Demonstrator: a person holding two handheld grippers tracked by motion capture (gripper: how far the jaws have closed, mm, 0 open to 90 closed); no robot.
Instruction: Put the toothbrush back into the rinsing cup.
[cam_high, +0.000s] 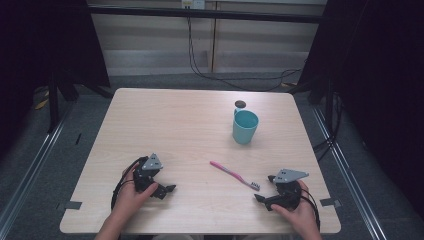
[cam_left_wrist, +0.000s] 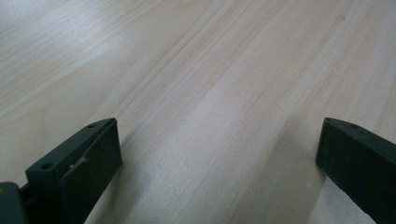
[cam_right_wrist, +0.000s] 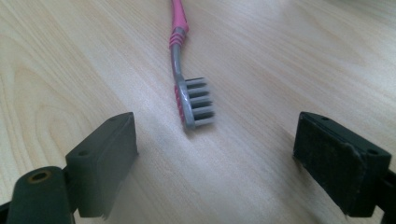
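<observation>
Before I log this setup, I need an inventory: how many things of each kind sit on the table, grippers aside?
Toothbrush: 1, pink and grey
Cup: 1, teal
Small dark round object: 1, behind the cup, too small to identify
Total: 3

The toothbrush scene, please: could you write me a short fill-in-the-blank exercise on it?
1. The toothbrush has a ____ handle.
2. The teal cup stands ____ on the table.
3. The toothbrush's bristle end points toward the ____ gripper.
4. Both grippers' jaws are ____.

Missing words: pink; upright; right; open
</observation>
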